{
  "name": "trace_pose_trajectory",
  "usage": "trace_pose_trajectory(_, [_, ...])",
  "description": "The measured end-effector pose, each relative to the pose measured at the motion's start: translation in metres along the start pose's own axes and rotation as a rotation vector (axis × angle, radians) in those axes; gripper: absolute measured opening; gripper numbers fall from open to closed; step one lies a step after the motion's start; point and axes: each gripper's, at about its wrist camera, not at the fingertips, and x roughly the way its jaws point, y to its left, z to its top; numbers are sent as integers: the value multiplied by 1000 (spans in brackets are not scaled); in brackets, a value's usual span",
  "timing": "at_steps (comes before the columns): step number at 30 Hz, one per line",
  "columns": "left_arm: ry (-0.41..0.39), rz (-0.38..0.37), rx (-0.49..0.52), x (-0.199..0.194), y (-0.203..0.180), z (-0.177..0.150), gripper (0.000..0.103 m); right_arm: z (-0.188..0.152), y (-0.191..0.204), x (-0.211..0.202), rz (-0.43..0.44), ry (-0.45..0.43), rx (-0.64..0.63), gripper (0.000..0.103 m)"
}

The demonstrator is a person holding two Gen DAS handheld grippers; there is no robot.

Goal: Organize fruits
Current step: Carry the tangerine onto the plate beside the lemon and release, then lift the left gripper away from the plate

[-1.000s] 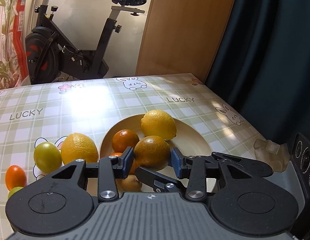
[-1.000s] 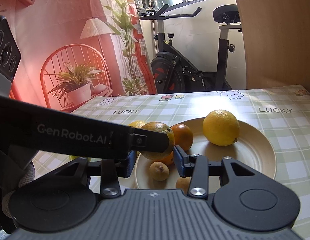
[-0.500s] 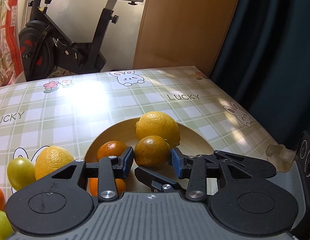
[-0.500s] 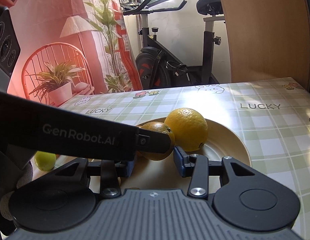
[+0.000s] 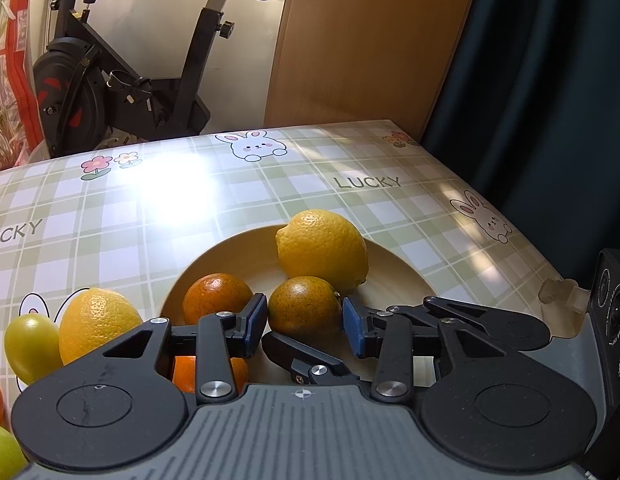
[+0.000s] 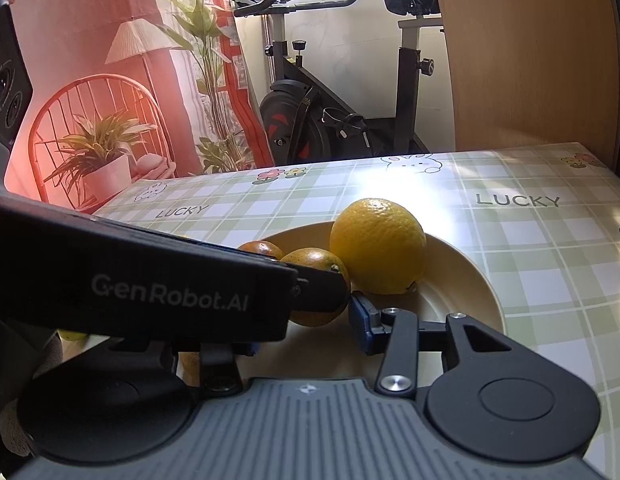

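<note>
While your left gripper sits low over the plate, its blue pads are clamped on a speckled, green-tinged orange, one pad on each side. Whether that orange rests on the plate or hangs just above it, you cannot tell.

On the plate: a large lemon at the far right, touching or nearly touching the held orange. A brighter mandarin lies to the left of the orange, just beyond the left finger. Another orange fruit shows on the near side, mostly hidden under that finger.

Off the plate, to the left on the checked tablecloth: a second lemon just beside the rim, and a yellow-green round fruit touching it. More orange and green fruit is cut off at the left edge.

Your right gripper comes in from the right at the near side of the plate. Its jaws have just been opening. The right pad stands bare beside the orange and grips nothing. The left pad is mostly hidden behind the left gripper's body, whose finger crosses the gap between them.

An exercise bike stands beyond the far edge of the table.
</note>
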Motion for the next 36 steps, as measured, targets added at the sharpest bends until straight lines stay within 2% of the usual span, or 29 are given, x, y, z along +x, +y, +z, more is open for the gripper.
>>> trace_pose_trajectory(12, [-16,-2,-29,-5,2,-2,44,-1,3,3,-23,7,-9,48])
trace_pose_trajectory(18, [-54,6,-85,-25,17,-2,45,-7,5,-12,1,-49,-17,52])
trace_pose_trajectory(22, [-70,18,-100,-42,27,-3,45,-7,9,-13,7,-47,-46,61])
trace_pose_trajectory(31, [-119,59,-121,-83,62,-10,48,-9,9,-27,11,-46,-27,61])
trace_pose_trajectory(36, [-157,91,-136,-106,82,-7,48,-4,23,-35,14,-60,-61,61])
